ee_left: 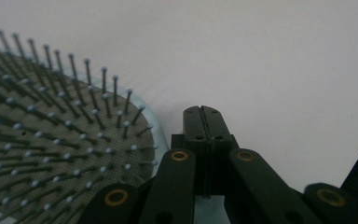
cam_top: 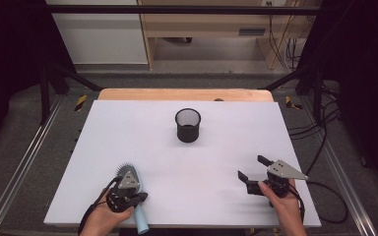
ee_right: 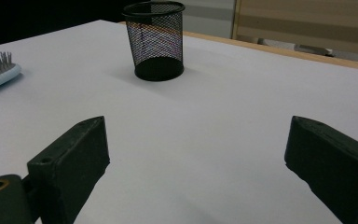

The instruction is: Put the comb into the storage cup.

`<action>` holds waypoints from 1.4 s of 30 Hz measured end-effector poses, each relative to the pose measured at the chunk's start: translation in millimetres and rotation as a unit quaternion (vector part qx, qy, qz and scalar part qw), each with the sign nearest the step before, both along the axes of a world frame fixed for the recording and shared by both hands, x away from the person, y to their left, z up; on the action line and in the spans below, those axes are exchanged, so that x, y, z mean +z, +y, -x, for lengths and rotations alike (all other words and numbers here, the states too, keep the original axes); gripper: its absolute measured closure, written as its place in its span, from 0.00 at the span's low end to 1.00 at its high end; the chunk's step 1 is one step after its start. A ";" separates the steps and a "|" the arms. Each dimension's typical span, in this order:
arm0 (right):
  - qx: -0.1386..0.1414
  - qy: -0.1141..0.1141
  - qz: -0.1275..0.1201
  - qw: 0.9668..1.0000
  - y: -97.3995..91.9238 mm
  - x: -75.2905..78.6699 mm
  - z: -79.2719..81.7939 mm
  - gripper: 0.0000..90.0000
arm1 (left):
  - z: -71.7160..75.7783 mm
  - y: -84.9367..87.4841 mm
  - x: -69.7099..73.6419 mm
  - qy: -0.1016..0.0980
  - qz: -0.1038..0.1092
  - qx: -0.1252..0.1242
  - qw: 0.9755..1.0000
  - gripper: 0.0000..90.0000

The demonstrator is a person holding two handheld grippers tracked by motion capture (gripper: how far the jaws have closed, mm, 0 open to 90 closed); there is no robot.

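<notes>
Near the table's (cam_top: pixel 78 196) front-left corner, the left gripper (ee_left: pixel 204 116), jaws closed and empty, sits beside the hairbrush (cam_top: pixel 130 189), handle toward the front edge.

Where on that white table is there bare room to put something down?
Most of it is bare. The widest patch lies between the mesh cup and the near edge, bordered by the hairbrush and the right claw. Both far corners of the table are free too. Only the near left corner is crowded, with the left claw over the brush.
</notes>
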State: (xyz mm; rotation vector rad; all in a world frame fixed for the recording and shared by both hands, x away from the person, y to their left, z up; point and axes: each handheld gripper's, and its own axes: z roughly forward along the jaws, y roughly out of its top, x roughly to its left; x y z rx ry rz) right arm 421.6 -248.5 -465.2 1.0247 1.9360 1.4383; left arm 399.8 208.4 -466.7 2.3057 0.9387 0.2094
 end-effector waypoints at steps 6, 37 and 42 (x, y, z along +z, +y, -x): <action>0.000 0.000 0.001 1.000 0.0 -0.1 0.0 0.07 | 0.4 8.5 1.4 -0.003 -0.010 0.004 1.000 1.00; 0.000 0.000 0.003 1.000 -0.1 -0.1 0.1 0.07 | -25.3 67.1 9.1 0.001 -0.052 0.042 0.998 1.00; 0.002 -0.001 0.004 1.000 0.2 -0.3 -0.1 0.07 | -28.1 76.3 9.5 0.003 -0.059 0.045 0.997 1.00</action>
